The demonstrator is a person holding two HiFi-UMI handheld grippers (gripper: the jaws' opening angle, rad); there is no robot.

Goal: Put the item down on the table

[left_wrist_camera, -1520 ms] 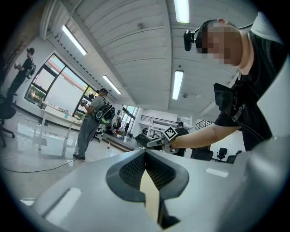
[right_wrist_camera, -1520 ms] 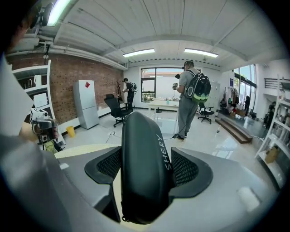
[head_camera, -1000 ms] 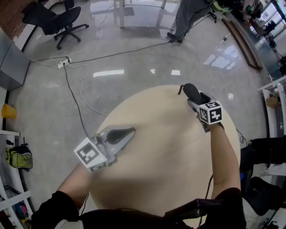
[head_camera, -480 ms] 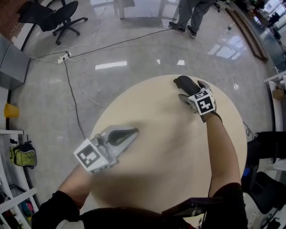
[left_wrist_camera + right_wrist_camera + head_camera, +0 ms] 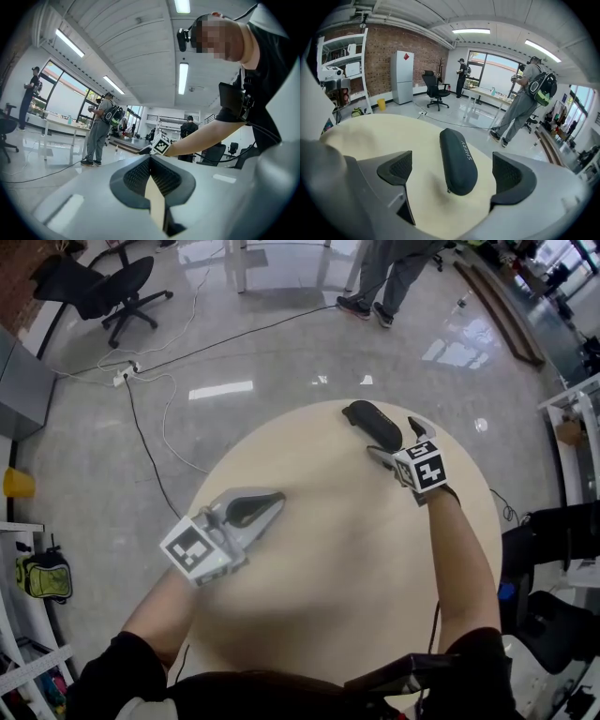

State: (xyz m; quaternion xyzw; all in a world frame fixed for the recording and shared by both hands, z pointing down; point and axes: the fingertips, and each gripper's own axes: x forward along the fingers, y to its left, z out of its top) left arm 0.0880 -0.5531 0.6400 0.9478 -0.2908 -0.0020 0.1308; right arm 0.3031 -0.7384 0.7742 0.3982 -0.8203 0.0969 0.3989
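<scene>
the dark zippered case already lies on the far right of the round desk, loose between the right tongs, just opened wide, while the left tongs stay out of it, clenched on nothing, so only backing away seems left.

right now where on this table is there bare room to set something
The middle of the table, between the left gripper and the right gripper, is bare, as is the near part. The far edge is crowded: the dark case lies there between the right gripper's jaws, which have just been opening, clear of it.
</scene>
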